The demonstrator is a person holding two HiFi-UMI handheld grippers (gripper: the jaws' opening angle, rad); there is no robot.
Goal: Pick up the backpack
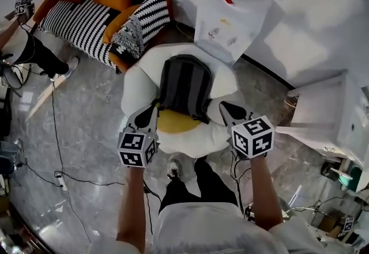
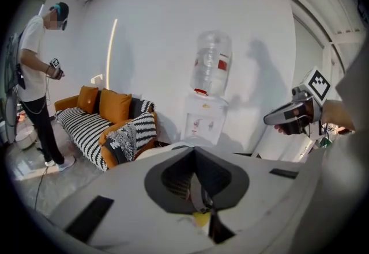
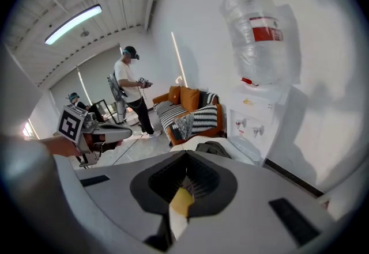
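White egg-shaped floor cushion (image 1: pixel 138 88) carries the dark grey fabric backpack (image 1: pixel 185 86). Left gripper (image 1: pixel 152 110) and right gripper (image 1: pixel 224 106): fingers together, empty. Open both before gripping the backpack.

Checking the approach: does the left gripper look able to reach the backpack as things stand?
Probably yes. The left gripper is close by the backpack's near corner with nothing between them, but its jaws are shut and would have to open first.

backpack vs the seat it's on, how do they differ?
The backpack is dark grey; the seat is white with a yellow centre. The backpack is narrower and lies on top; the seat spreads wider beneath it. Both sit in front of the water dispenser.
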